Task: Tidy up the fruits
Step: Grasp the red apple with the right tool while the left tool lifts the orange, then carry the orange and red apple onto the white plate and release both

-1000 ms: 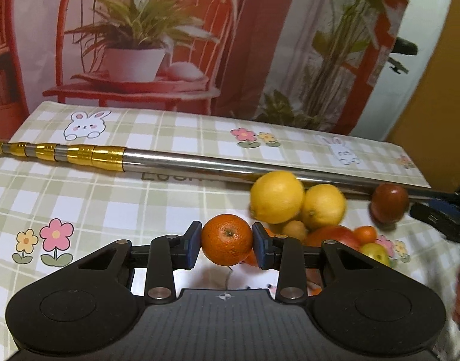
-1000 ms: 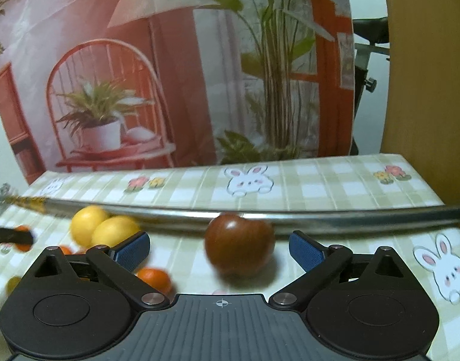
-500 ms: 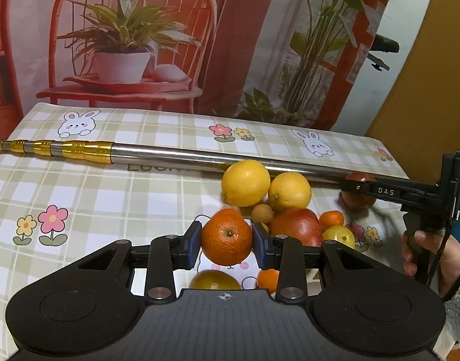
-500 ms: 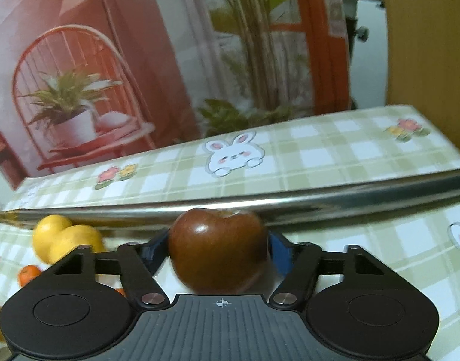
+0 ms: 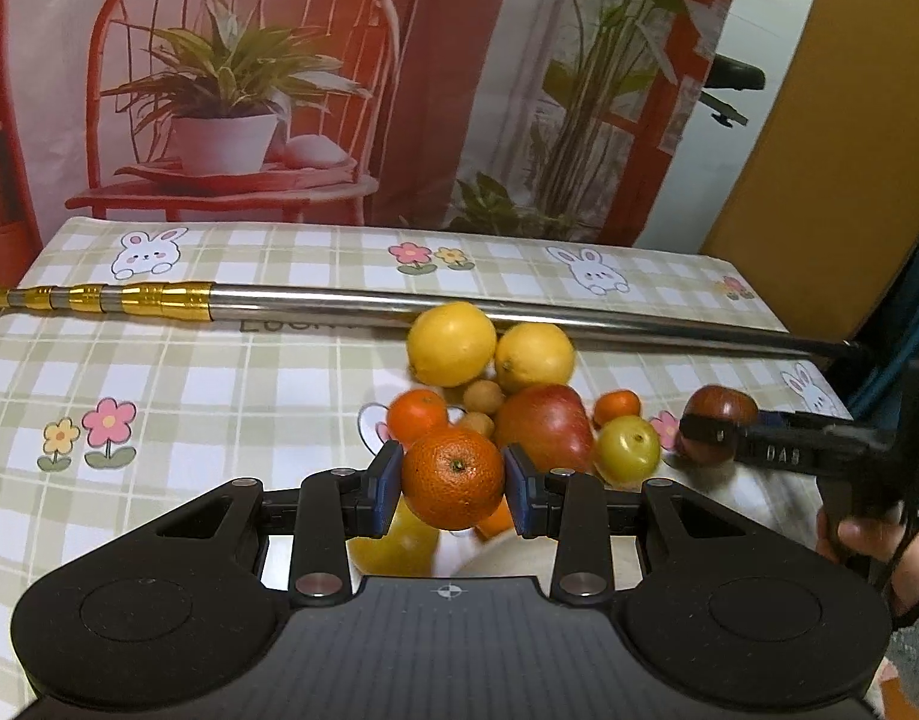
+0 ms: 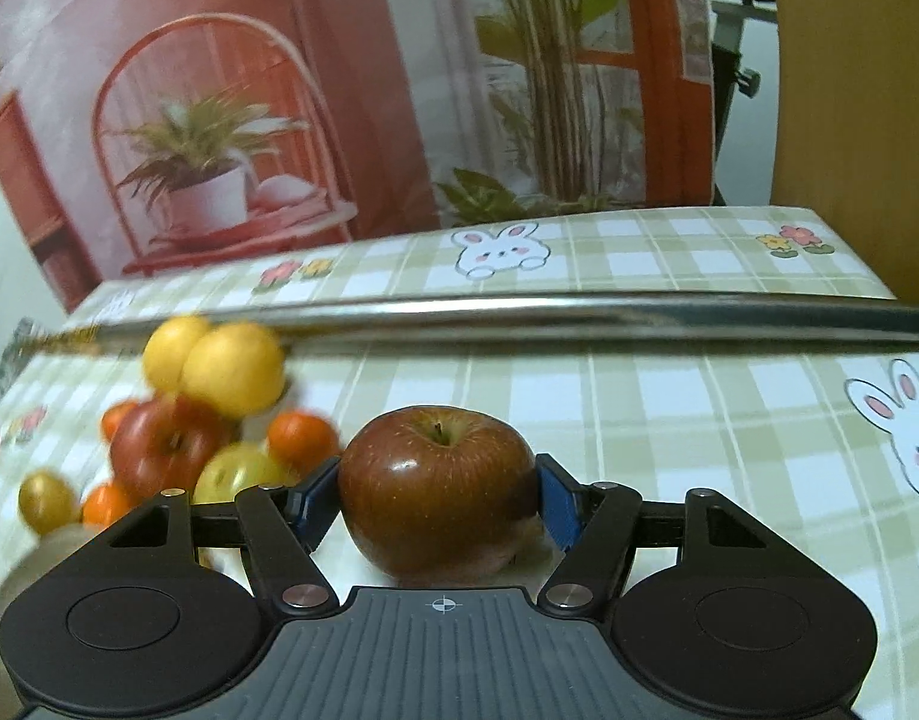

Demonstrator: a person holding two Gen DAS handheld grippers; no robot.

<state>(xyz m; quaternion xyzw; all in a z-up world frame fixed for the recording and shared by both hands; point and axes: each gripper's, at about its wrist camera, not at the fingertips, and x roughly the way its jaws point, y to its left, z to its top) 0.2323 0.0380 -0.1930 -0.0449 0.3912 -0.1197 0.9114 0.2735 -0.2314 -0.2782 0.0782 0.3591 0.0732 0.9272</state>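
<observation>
My left gripper (image 5: 453, 483) is shut on an orange (image 5: 453, 477) and holds it above the fruit pile. Just beyond it lie two lemons (image 5: 453, 343), a red apple (image 5: 546, 423), small mandarins (image 5: 417, 415) and a yellow-green fruit (image 5: 628, 449). My right gripper (image 6: 440, 495) is shut on a dark red apple (image 6: 438, 489), which the left wrist view shows as the dark red apple (image 5: 720, 414) at the right, beside the pile. A person's hand (image 5: 861, 540) holds that gripper. In the right wrist view the pile (image 6: 213, 408) sits to the left.
A long steel pole (image 5: 399, 306) with a gold end lies across the checked tablecloth (image 5: 219, 384) behind the fruit. A printed backdrop with a chair and plants stands behind the table. A pale rounded object shows under the left gripper, partly hidden.
The right gripper closed on the dark red apple and carried it back toward the front of the table, beside the pile. The left gripper drew back with the orange still held.
</observation>
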